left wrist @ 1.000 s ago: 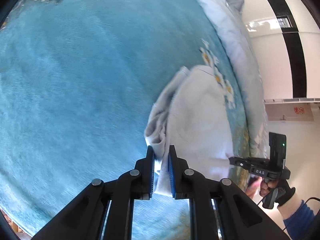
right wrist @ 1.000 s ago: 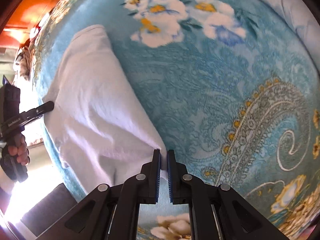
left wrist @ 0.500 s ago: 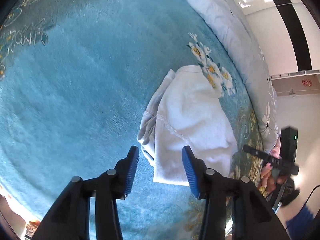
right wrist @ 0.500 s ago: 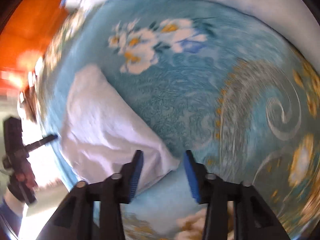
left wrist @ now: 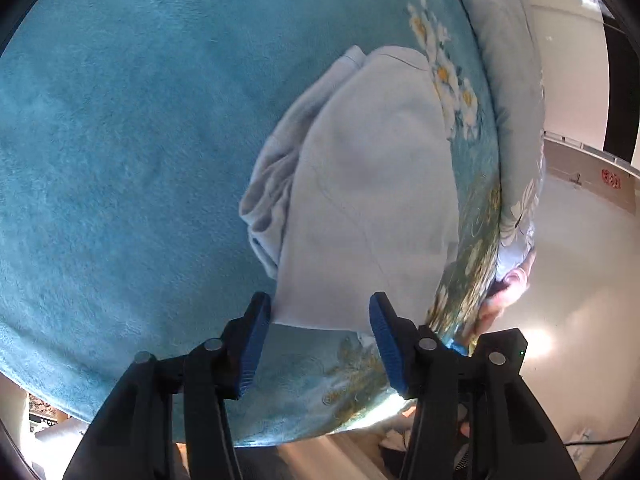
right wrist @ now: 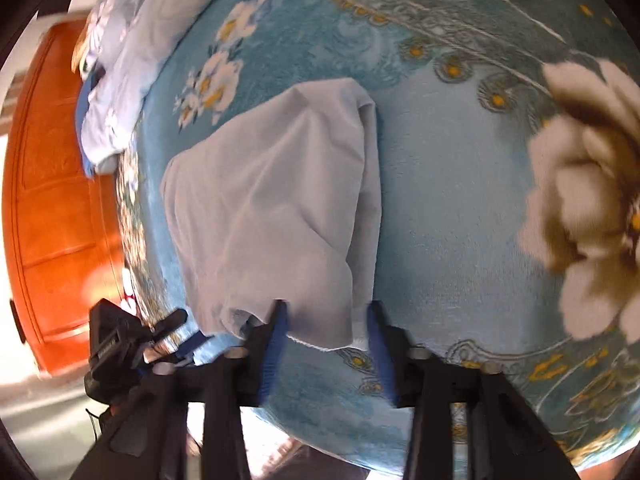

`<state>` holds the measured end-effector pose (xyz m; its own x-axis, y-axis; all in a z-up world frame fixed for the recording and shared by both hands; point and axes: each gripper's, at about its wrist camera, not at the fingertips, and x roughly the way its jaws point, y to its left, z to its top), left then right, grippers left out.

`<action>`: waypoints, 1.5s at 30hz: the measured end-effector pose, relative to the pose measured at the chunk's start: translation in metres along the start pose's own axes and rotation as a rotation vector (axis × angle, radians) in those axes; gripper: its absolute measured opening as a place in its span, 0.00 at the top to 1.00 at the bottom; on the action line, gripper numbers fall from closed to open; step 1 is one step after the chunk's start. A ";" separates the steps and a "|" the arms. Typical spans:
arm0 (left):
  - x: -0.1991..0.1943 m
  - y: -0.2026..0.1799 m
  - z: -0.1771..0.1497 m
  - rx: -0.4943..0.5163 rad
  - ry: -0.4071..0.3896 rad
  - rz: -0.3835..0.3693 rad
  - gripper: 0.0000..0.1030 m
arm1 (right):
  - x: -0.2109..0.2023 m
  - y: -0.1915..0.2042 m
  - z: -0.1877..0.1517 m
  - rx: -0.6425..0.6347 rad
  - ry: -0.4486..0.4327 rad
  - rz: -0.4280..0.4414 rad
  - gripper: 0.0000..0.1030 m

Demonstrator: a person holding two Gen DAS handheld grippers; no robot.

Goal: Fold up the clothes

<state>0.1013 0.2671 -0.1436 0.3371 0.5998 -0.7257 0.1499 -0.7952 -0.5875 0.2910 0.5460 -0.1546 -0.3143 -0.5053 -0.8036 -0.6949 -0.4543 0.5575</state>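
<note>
The left gripper [left wrist: 319, 316] has its blue-padded jaws apart; they have been narrowing slightly over the last half second, and the near hem of the folded white garment [left wrist: 372, 196] shows in the gap between them, though neither pad presses on it. The right gripper [right wrist: 326, 328] also has its jaws apart, having just been closing, and the garment's near edge [right wrist: 280, 216] lies in the gap between its pads too; the view is blurred by motion, but no pad appears to pinch the cloth. The garment lies folded into a long, roughly rectangular bundle on the teal floral blanket [left wrist: 120, 140] that covers the bed, with looser bunched layers along one long side and a smooth top panel. In the right wrist view the left gripper's black body shows at the lower left, just beside the bed's edge. Beyond the garment a pale floral duvet [right wrist: 132, 52] is heaped along the far edge of the bed, and an orange wooden door [right wrist: 52, 208] stands behind it.
</note>
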 end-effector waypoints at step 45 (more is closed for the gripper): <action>0.011 -0.069 0.075 0.594 0.008 0.241 0.14 | -0.007 -0.004 -0.008 0.048 -0.231 -0.103 0.39</action>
<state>0.0250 0.3348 -0.1379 0.3047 0.4081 -0.8606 -0.4709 -0.7208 -0.5085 0.3010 0.5459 -0.1492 -0.3759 -0.2745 -0.8851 -0.7589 -0.4569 0.4640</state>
